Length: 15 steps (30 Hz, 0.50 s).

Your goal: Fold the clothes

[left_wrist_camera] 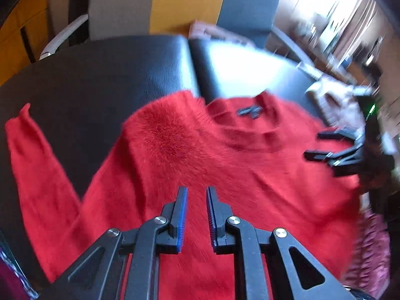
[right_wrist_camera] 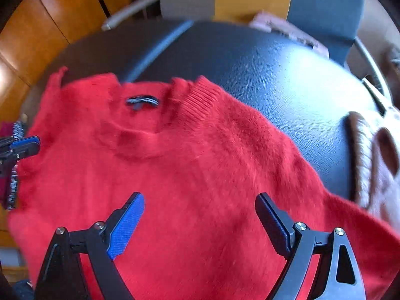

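A: Left to right, please. What sits at 9 o'clock in the left wrist view?

B: One sleeve (left_wrist_camera: 32, 165) of the red fuzzy sweater (left_wrist_camera: 225, 175), running out from the body toward 9 and lying flat on the black leather table (left_wrist_camera: 100, 75). The body is spread flat at centre, crew neck (left_wrist_camera: 250, 115) at 12 with its dark label (right_wrist_camera: 141, 101) facing up, so the front is uppermost.

A: Left gripper?

B: The left gripper (left_wrist_camera: 197, 195) is at 6 o'clock above the lower chest. Fingers nearly parallel with a narrow gap between the blue pads; no fabric between them. Holding nothing.

A: Right gripper?

B: The right gripper (right_wrist_camera: 200, 200) is spread wide over mid-chest, nothing caught between its fingers. In the left view it shows at 3 o'clock over the shoulder area.

A: Why hover there?

B: Judgement only: both point toward the collar, roughly symmetric about the garment, which suits either flattening or reaching for the shoulders or sleeves. The frames are motion-blurred, so contact with the knit cannot be confirmed.

A: Anything further right?

B: A cream and brown knit garment (right_wrist_camera: 375, 162) at 3 o'clock on the table edge, apart from the collar, close to the right sleeve. Grey chair (right_wrist_camera: 325, 5) at 1.

A: Fold state?

B: No fold visible; sweater lies open.
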Each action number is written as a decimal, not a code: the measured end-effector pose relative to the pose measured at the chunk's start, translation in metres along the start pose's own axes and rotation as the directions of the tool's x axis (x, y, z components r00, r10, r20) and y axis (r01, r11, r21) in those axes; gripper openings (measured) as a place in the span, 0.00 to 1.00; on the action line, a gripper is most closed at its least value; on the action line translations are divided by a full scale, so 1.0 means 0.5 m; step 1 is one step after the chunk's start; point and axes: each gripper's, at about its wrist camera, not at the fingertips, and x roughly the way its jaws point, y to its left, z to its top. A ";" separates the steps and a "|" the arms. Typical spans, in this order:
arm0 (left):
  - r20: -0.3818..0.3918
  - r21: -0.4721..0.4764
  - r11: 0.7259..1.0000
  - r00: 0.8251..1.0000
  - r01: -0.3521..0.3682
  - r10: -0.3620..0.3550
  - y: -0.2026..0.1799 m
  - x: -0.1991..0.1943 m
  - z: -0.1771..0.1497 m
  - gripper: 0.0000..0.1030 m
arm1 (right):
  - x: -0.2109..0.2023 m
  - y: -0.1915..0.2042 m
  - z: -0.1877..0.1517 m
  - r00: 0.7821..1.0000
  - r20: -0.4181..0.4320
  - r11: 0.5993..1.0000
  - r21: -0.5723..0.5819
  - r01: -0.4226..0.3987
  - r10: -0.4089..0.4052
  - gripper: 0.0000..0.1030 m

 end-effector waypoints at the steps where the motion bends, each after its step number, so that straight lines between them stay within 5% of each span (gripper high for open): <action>1: -0.013 0.008 1.000 1.000 -0.012 0.012 0.001 0.017 0.006 0.14 | 0.018 -0.004 0.010 1.000 -0.025 1.000 -0.003 0.014 -0.014 0.88; 3: -0.021 0.011 0.999 0.999 -0.041 0.041 0.010 0.048 0.023 0.14 | 0.043 -0.008 0.032 0.998 -0.047 0.999 -0.014 0.035 -0.035 1.00; 10: 0.060 -0.111 0.994 0.998 -0.022 0.029 0.073 0.076 0.113 0.17 | 0.069 -0.041 0.121 0.996 0.058 0.997 0.039 0.065 -0.067 1.00; 15: 0.155 -0.036 0.993 0.981 -0.114 0.118 0.072 0.099 0.169 0.18 | 0.083 -0.066 0.182 0.980 0.173 0.992 0.096 0.087 -0.102 1.00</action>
